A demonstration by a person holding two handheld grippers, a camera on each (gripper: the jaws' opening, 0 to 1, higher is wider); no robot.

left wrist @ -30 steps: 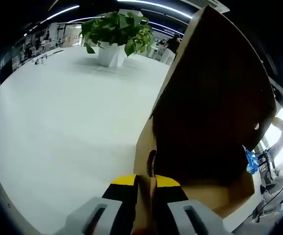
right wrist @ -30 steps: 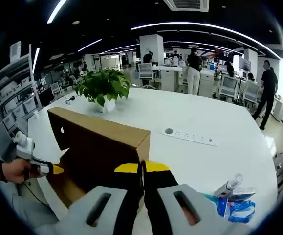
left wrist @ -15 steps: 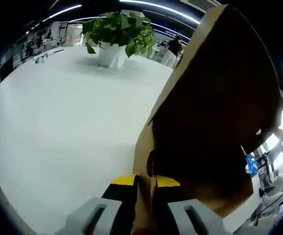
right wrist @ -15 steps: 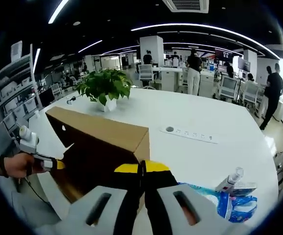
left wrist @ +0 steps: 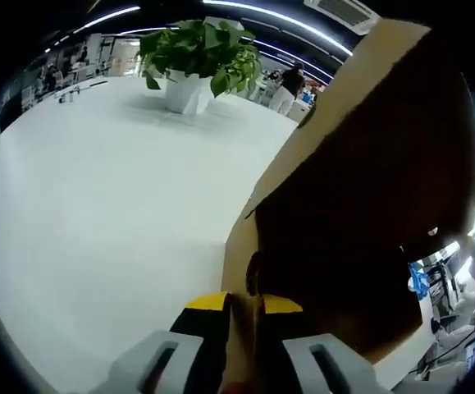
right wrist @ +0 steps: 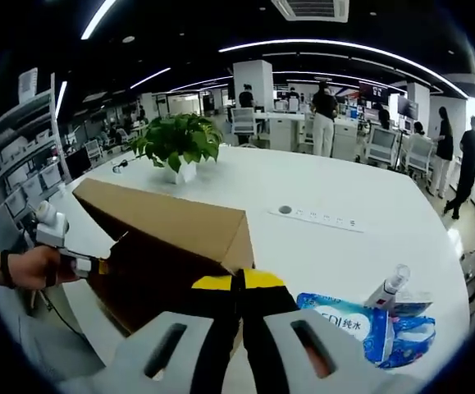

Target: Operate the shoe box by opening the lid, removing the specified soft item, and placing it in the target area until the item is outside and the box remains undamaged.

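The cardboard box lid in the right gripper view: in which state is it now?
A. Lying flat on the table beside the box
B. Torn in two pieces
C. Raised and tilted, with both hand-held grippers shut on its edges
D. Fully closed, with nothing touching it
C: the lid stands tilted up over the dark box inside, the right hand-held gripper shut on its near corner and the left hand-held gripper shut on its far edge.

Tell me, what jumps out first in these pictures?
The big brown box on the white table, its lid tipped up. Both claws pinch its cardboard: the left claw at one end, the right claw at a corner. A green plant stands behind it, and a blue packet lies beside it.
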